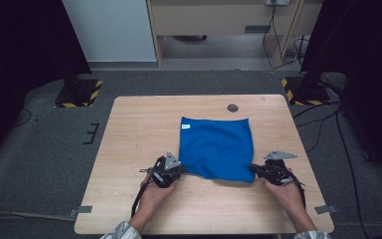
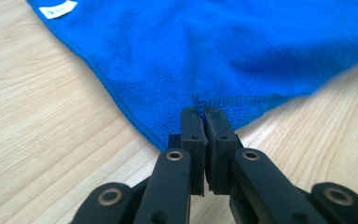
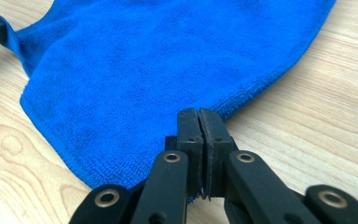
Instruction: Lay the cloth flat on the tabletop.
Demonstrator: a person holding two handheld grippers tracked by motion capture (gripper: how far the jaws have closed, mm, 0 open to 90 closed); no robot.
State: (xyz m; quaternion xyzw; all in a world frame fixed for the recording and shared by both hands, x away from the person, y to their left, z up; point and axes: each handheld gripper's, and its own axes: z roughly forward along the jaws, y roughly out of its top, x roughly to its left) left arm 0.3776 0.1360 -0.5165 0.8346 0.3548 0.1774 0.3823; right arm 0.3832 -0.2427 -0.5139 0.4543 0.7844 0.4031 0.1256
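A wooden table (image 1: 129, 149) stands on grey carpet (image 1: 40, 149).

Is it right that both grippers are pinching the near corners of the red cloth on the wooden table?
Not quite: the cloth is blue, not red, as the high view shows. The left gripper and right gripper do pinch its near corners on the wooden table.

My cloth (image 1: 218, 148) is plain bright blue, with a small white label (image 1: 186, 127) at its ten o'clock corner. My tongs are black, left (image 2: 200, 113) and right (image 3: 199, 114) alike. The tabletop (image 1: 139, 124) is pale wood grain.
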